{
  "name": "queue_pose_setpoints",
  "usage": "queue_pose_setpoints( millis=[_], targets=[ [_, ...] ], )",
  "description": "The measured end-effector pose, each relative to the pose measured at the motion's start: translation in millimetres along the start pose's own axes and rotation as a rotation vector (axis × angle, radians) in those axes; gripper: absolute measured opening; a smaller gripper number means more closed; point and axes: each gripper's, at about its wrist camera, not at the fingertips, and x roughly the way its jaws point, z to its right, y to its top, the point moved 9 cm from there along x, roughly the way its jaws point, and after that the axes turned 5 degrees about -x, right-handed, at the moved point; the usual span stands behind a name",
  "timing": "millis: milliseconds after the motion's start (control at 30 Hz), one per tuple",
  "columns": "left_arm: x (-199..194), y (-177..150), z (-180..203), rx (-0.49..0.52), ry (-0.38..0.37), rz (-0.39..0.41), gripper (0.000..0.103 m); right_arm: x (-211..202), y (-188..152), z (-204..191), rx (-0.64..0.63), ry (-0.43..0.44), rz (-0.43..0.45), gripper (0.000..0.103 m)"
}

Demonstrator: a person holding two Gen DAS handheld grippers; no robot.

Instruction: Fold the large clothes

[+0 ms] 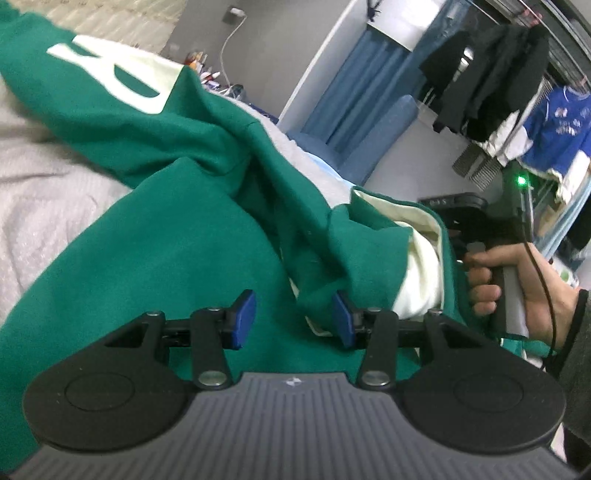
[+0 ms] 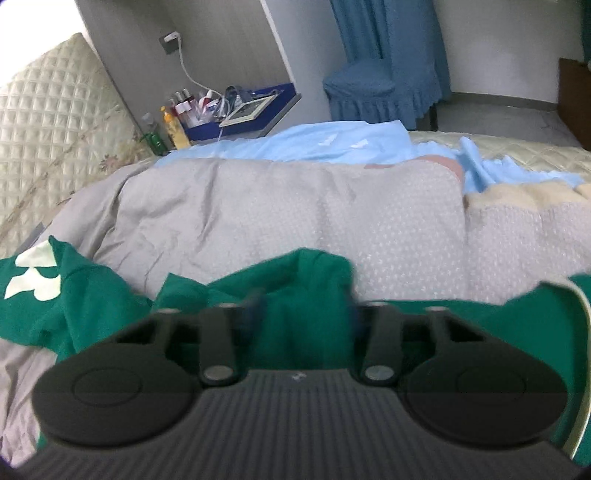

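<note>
Left gripper (image 1: 293, 319): jaws stand roughly half apart, blue pads (image 1: 245, 317) visible on both fingers, a bunched fold of the green sweatshirt (image 1: 177, 236) lying between them; the right-side pad touches the fold, the left-side pad stands clear of the cloth, so no firm grip is shown. Right gripper (image 2: 304, 314): fingers motion-blurred, green fabric filling the space between them; whether the pads press on it cannot be told from this view. Seen from the left wrist camera, a hand (image 1: 517, 291) beside the sweatshirt grips the handle of the right gripper, with a black cable running across the wrist. The sweatshirt lies crumpled on the grey quilt (image 2: 295, 210), cream lining (image 1: 421, 280) exposed at an opening near that hand, large cream lettering (image 1: 122, 75) on the part farther away. Beyond the sweatshirt the quilt covers the bed, with a light blue sheet (image 2: 332, 142) rumpled at its far edge. Past the sheet stands a bedside shelf (image 2: 258, 110) holding bottles and small items, next to a quilted headboard (image 2: 48, 122). Farther off: a chair under a blue cover (image 2: 373, 92), a blue curtain (image 2: 391, 29), and dark garments (image 1: 491, 81) with a blue shirt (image 1: 557, 125) hung on a rack.
</note>
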Motion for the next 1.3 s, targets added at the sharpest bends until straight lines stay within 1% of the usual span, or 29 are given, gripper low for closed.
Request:
queue_pose_setpoints(
  millis=[67, 133, 167, 233, 333, 433, 467, 500, 567, 633, 700, 733, 833, 933, 967, 1033, 1133, 1200, 1267, 1300],
  targets=[
    [3, 1, -4, -0.016, 0.003, 0.001, 0.052, -14, 10, -5, -0.024, 0.012, 0.031, 0.016],
    [1, 3, -6, -0.025, 0.003, 0.011, 0.052, -37, 25, -15, -0.054, 0.047, 0.103, 0.014],
    [-1, 5, -5, -0.027, 0.002, 0.018, 0.052, -56, 33, -24, -0.075, 0.077, 0.15, 0.013],
    [-9, 10, -3, -0.027, -0.007, 0.045, 0.052, -89, 41, -37, -0.103, 0.118, 0.206, 0.012],
    [-26, 20, 2, -0.036, -0.021, 0.098, 0.052, -146, 40, -62, -0.17, 0.197, 0.293, 0.012],
    [-46, 29, 2, -0.071, -0.022, 0.146, 0.052, -199, 22, -87, -0.248, 0.279, 0.345, 0.011],
    [-52, 32, 0, -0.089, -0.019, 0.158, 0.052, -217, 10, -97, -0.287, 0.299, 0.361, 0.011],
    [-58, 34, -3, -0.104, -0.009, 0.165, 0.052, -231, -1, -105, -0.323, 0.313, 0.372, 0.011],
    [-71, 40, -18, -0.151, 0.049, 0.167, 0.052, -255, -29, -123, -0.424, 0.309, 0.392, 0.011],
    [-84, 43, -27, -0.191, 0.064, 0.174, 0.052, -276, -63, -138, -0.515, 0.323, 0.39, 0.007],
    [-95, 44, -35, -0.233, 0.057, 0.172, 0.052, -292, -100, -149, -0.582, 0.341, 0.365, 0.007],
    [-100, 44, -38, -0.252, 0.045, 0.165, 0.052, -295, -118, -153, -0.605, 0.347, 0.339, 0.007],
    [-110, 38, -37, -0.279, 0.003, 0.127, 0.052, -292, -163, -154, -0.66, 0.33, 0.248, 0.007],
    [-106, 25, -28, -0.284, -0.032, 0.066, 0.052, -275, -202, -144, -0.663, 0.29, 0.095, 0.007],
    [-102, 19, -24, -0.275, -0.035, 0.045, 0.052, -268, -214, -140, -0.67, 0.261, 0.033, 0.007],
    [-95, 8, -17, -0.243, -0.032, 0.017, 0.052, -261, -232, -135, -0.682, 0.211, -0.046, 0.007],
    [-83, -9, -4, -0.187, -0.053, -0.032, 0.052, -248, -238, -123, -0.635, 0.17, -0.127, 0.008],
    [-74, -21, 6, -0.133, -0.064, -0.065, 0.052, -245, -236, -115, -0.544, 0.183, -0.155, 0.009],
    [-67, -32, 14, -0.075, -0.047, -0.096, 0.052, -246, -232, -106, -0.444, 0.203, -0.175, 0.01],
    [-65, -38, 17, -0.052, -0.036, -0.111, 0.052, -249, -230, -101, -0.406, 0.211, -0.177, 0.013]
  ],
)
